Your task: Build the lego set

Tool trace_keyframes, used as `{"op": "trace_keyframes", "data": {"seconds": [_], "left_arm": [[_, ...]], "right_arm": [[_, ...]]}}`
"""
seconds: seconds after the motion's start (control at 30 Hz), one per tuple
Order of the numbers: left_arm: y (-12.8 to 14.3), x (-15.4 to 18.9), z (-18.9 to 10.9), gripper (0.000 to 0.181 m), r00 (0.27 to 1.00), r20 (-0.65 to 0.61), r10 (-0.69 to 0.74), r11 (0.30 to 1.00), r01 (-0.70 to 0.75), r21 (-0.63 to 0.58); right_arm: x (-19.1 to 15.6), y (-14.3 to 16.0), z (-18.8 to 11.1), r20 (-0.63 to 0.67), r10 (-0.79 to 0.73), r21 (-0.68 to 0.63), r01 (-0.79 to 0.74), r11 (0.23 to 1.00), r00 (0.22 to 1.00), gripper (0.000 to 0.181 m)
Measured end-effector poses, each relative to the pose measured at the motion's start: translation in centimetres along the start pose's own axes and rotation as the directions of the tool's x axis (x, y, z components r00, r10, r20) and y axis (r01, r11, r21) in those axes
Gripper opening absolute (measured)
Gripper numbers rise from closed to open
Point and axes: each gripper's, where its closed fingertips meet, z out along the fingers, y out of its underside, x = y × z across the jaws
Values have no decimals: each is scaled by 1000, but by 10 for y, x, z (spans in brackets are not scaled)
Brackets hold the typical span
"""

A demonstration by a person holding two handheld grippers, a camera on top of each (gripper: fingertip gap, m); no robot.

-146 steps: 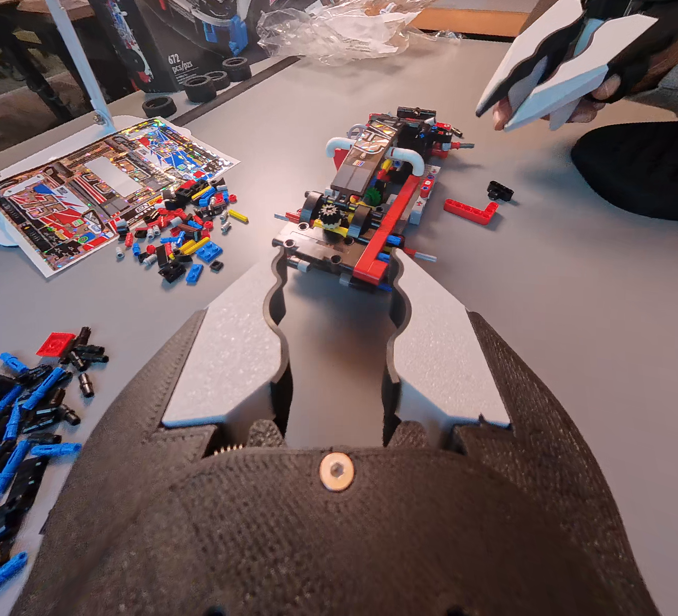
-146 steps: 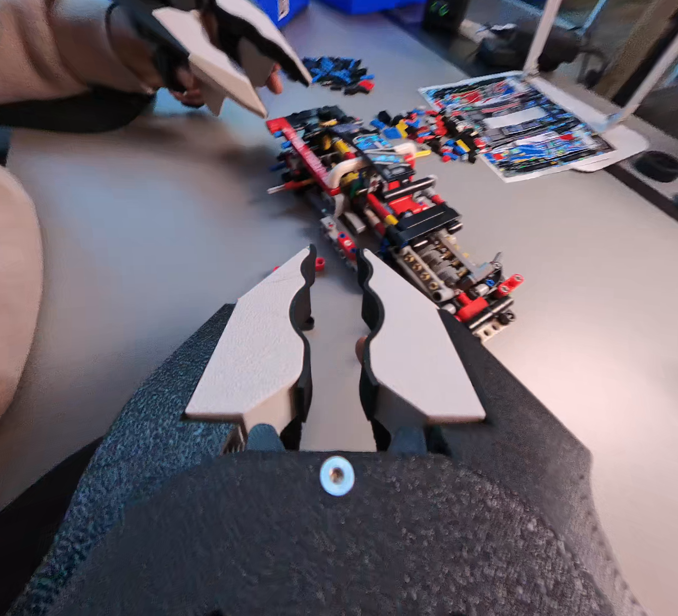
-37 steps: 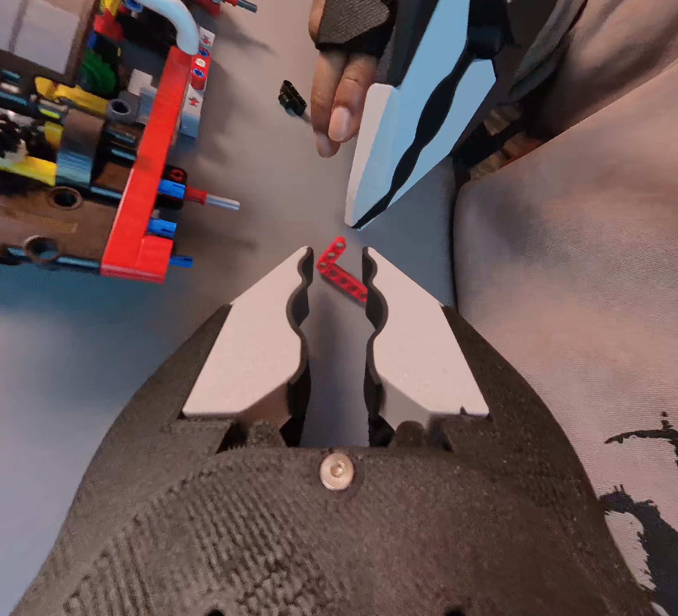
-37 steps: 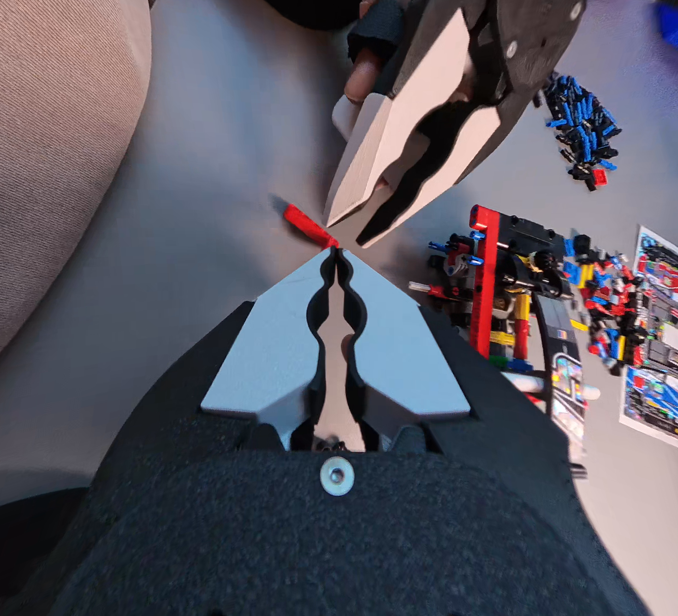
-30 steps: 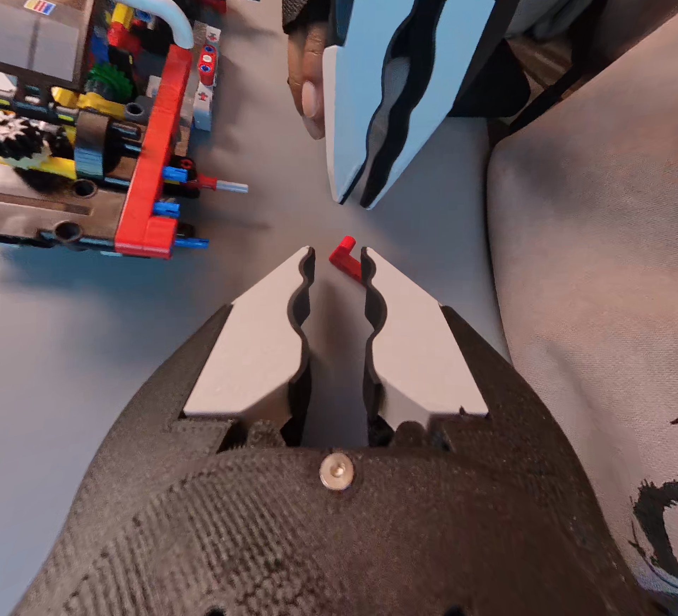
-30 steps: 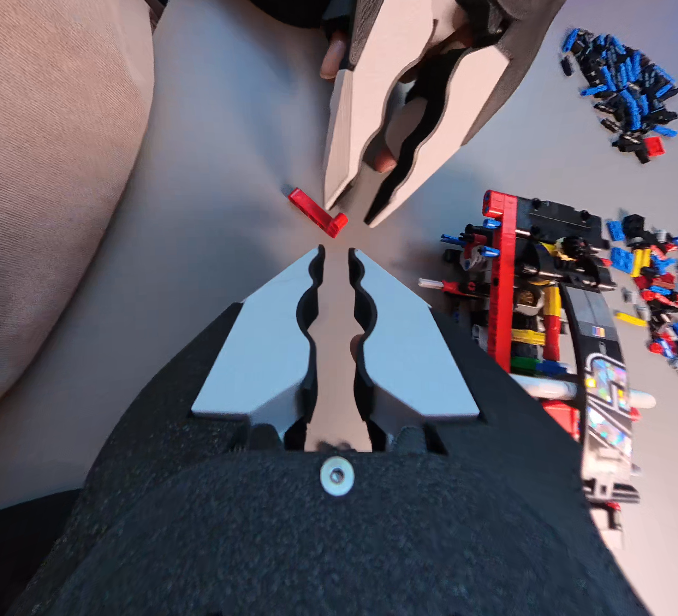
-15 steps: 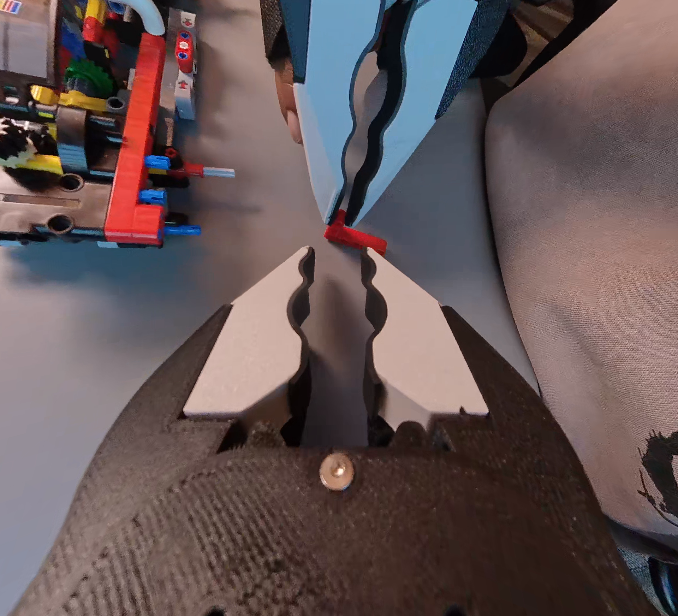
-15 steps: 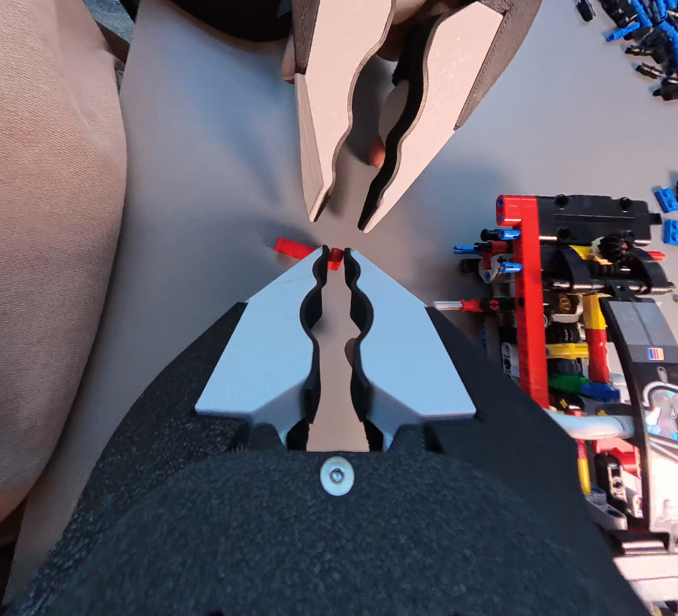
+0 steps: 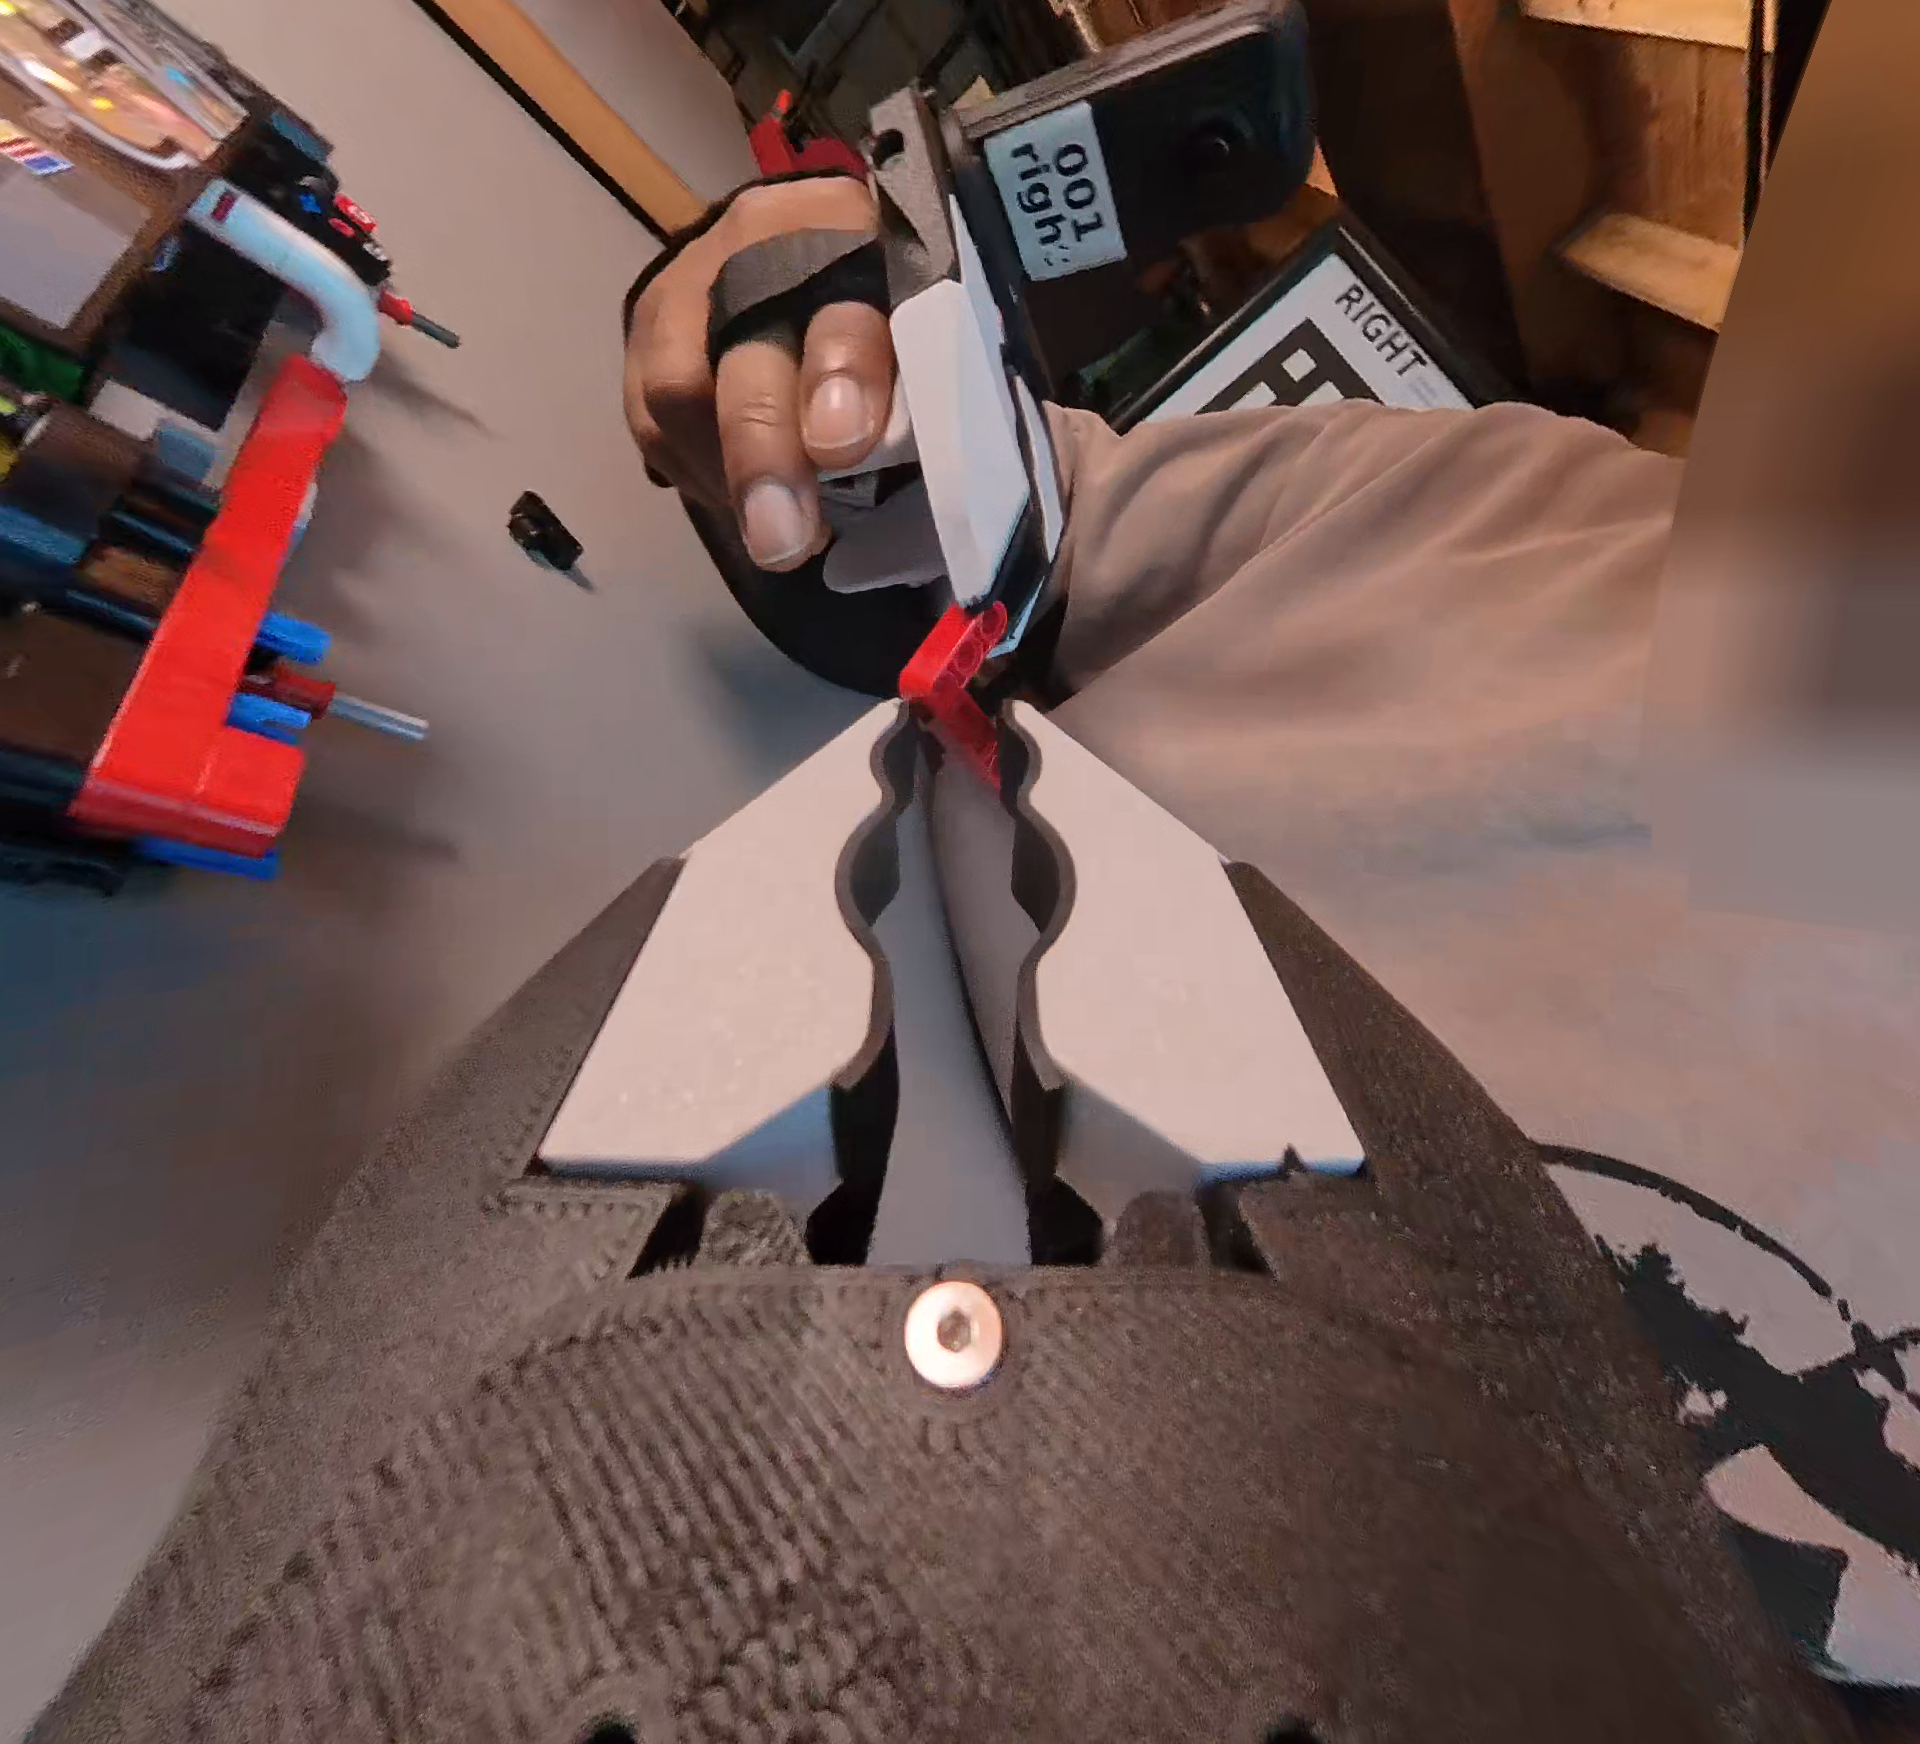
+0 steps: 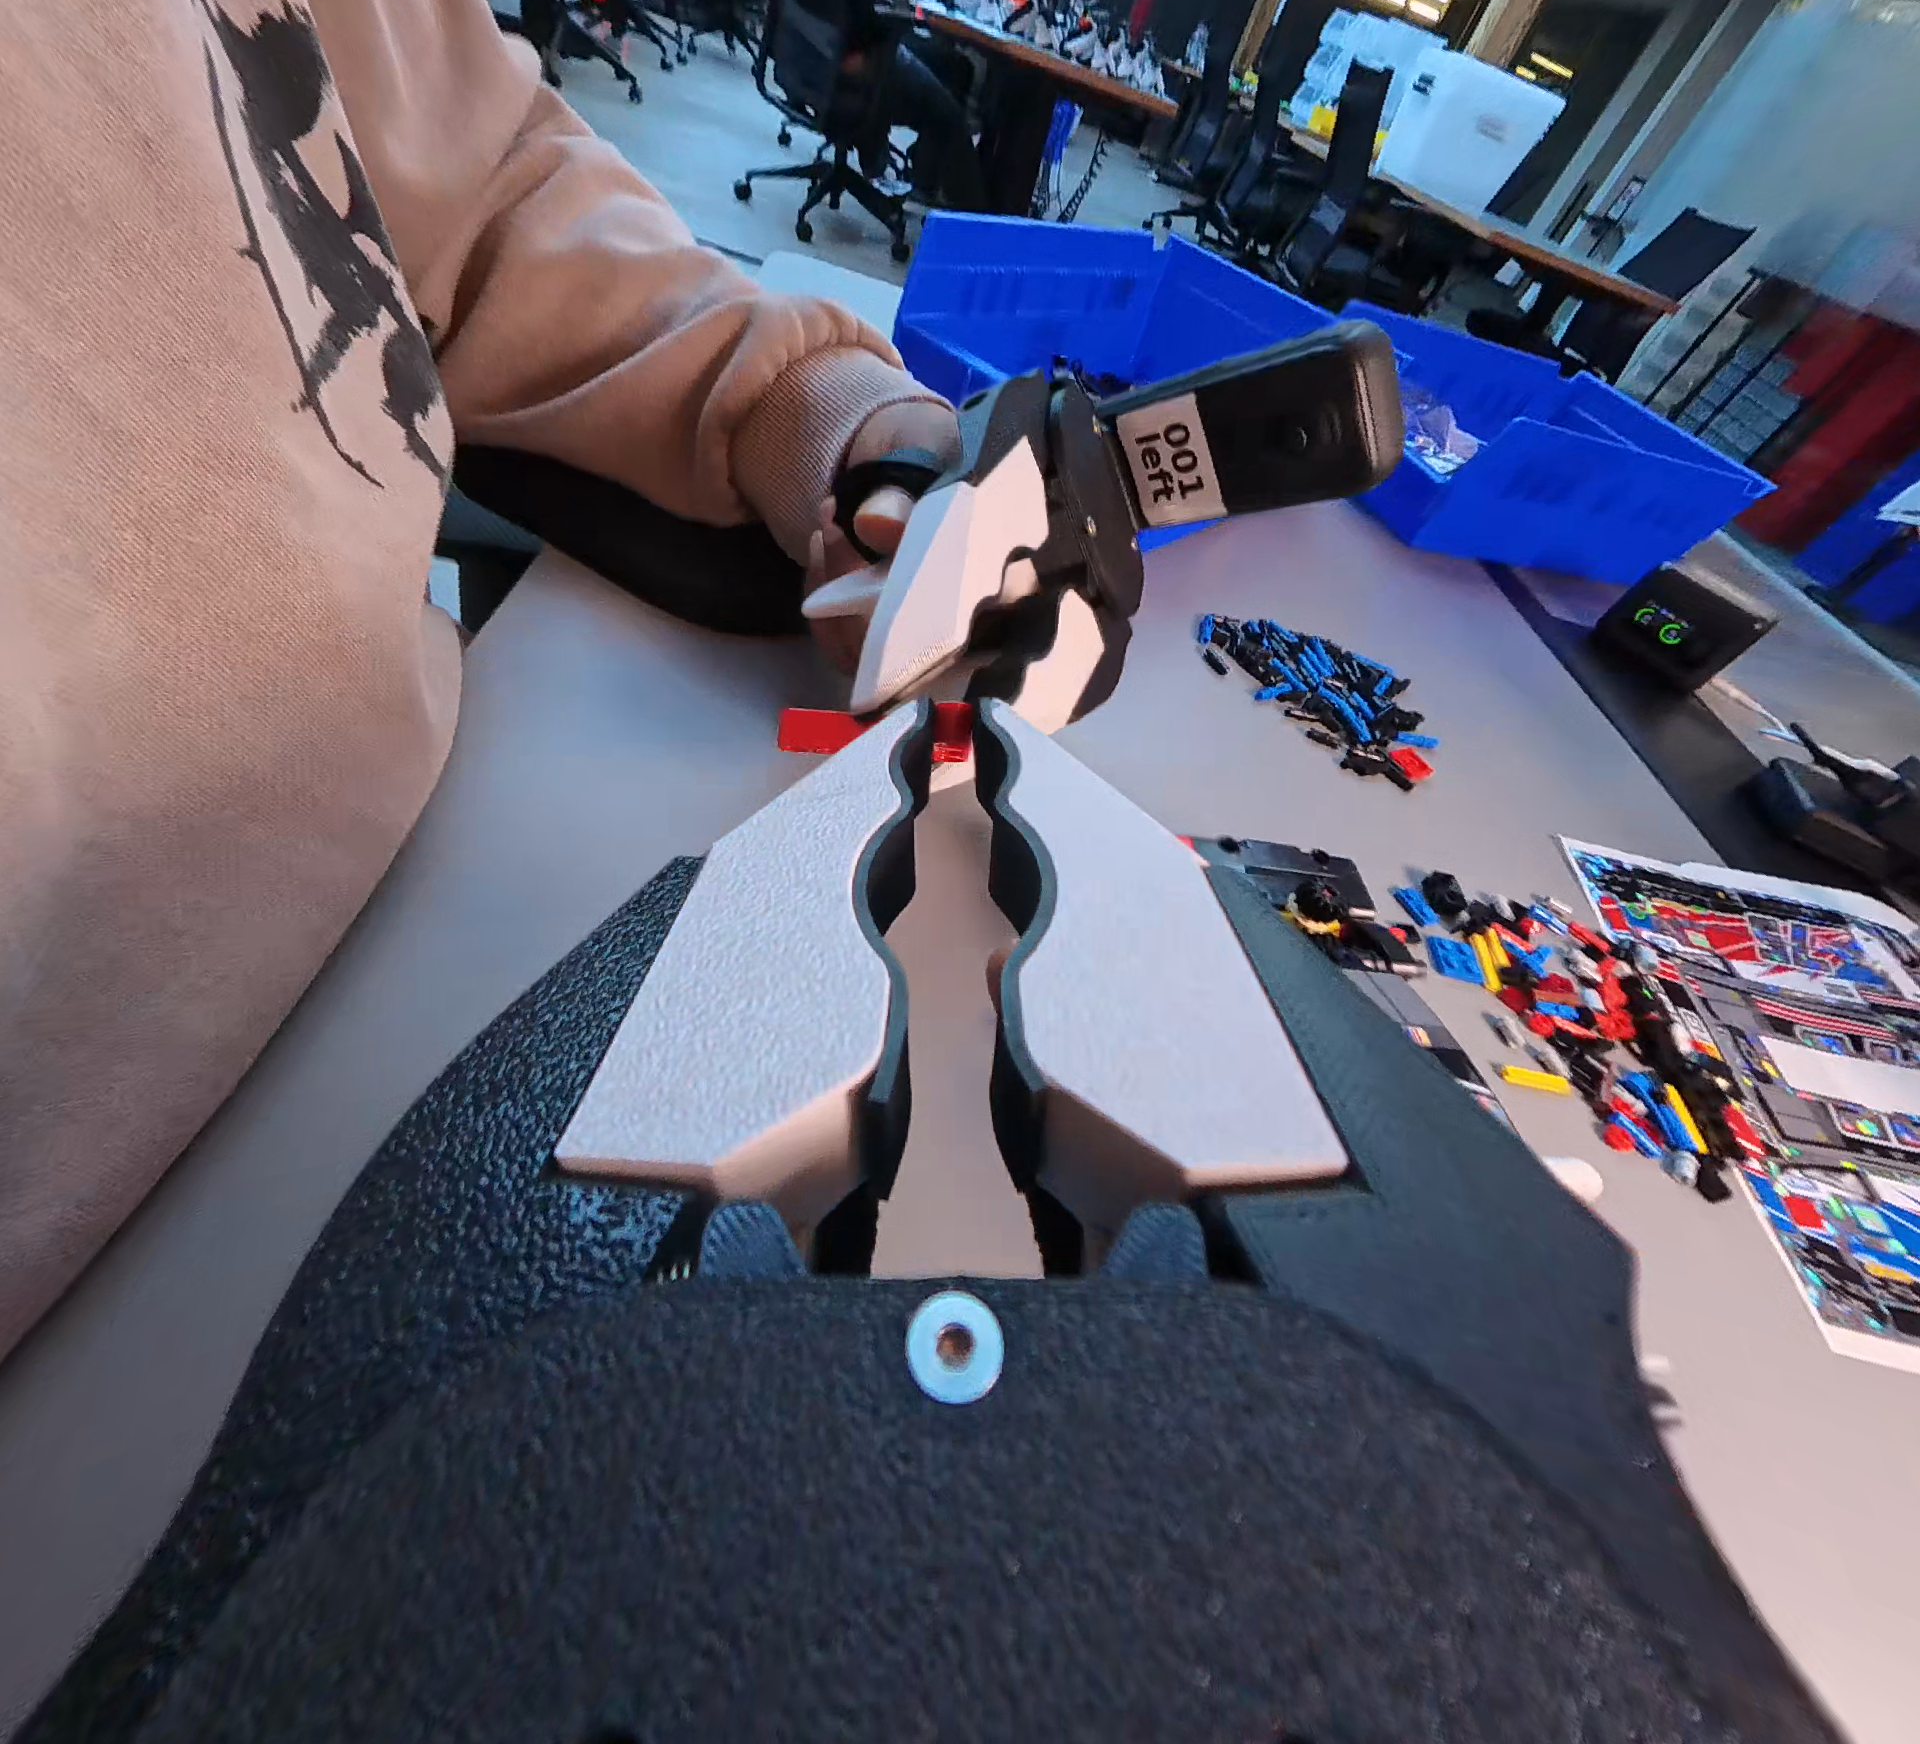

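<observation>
Since both grippers are meeting nose to nose above the grey table, it looks to me like a mid-air handover or re-grip of the little red L-shaped beam; the left gripper is narrowed right down with the beam's long leg pinched between its tips, and the right gripper, coming in from 12 o'clock in the left wrist view, is pressed nearly closed on the short leg, so both seem to have a bite on it at once; in the right wrist view the red beam sits right at the tips of that gripper, sticking out toward 9 o'clock; my guess is they hold it up off the table so it can be turned to the right orientation before it goes on; the half-built car chassis waits at 9 o'clock in the left view, well apart; a small black piece lies on the table between chassis and hand; loose bricks, the sticker sheet and a heap of blue and black pins sit off around 3 o'clock in the right view, within reach but out of the way.
</observation>
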Motion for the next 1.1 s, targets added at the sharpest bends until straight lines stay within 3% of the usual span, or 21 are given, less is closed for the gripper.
{"op": "trace_keyframes", "data": {"seconds": [0.23,0.4,0.5,0.6,0.7,0.83,1.0,1.1], "left_arm": [[2,-42,-3,8,960,265,-89,996,86,22],[7,-54,-5,8,932,350,-94,995,98,7],[11,-54,-7,10,930,363,-61,997,76,-28],[14,-57,-15,21,897,428,112,989,-60,-133],[19,-48,-15,23,869,398,294,946,-203,-254],[42,-49,-5,22,837,346,423,871,-271,-410],[47,-57,-4,21,788,373,490,831,-293,-473],[44,-61,-8,22,755,397,521,818,-311,-483]], "right_arm": [[8,41,-1,-19,-66,-331,55,942,998,19],[14,58,5,-6,-192,-489,165,856,981,5],[12,62,8,31,-186,-492,177,853,982,5],[1,70,5,148,-112,-448,168,878,983,5],[-17,82,4,279,-23,-445,150,883,960,5],[-30,97,9,391,31,-504,186,844,920,5],[-14,102,12,363,-13,-577,236,782,932,17],[-4,89,3,273,-22,-558,177,811,962,17]]}}
